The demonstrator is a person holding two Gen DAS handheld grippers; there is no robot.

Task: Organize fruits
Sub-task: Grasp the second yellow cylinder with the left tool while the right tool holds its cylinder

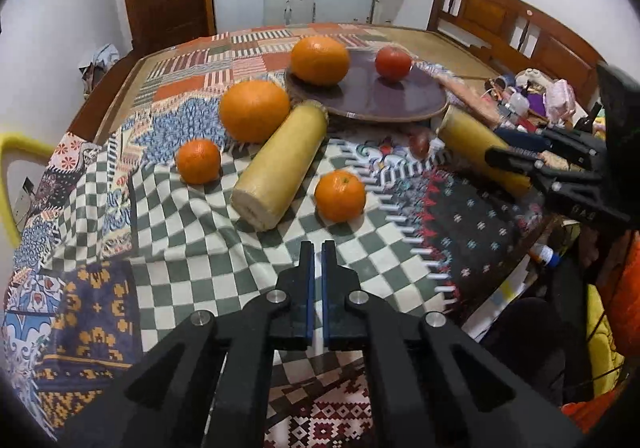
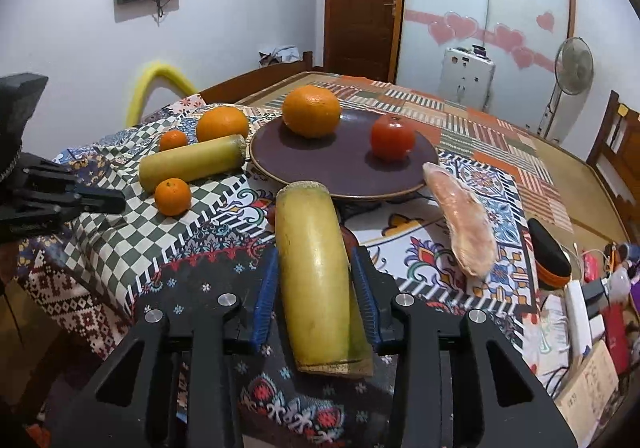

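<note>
The right gripper [image 2: 316, 284] has its blue pads against both sides of a yellow stalk [image 2: 316, 268] lying on the patterned cloth [image 2: 120, 248] — gripped, it seems, though whether it has left the cloth is hard to tell. The left gripper [image 1: 318, 248] is shut on nothing, hovering short of a small orange [image 1: 340, 195] and a second stalk [image 1: 280, 164]. Beyond, the dark plate [image 2: 344, 168] holds a big orange [image 2: 311, 110] and a red fruit [image 2: 392, 138]. Next, I judge, comes carrying the stalk toward the plate — clear of the wrapped pink item [image 2: 464, 224]. A small reddish thing beside the stalk is half hidden.
</note>
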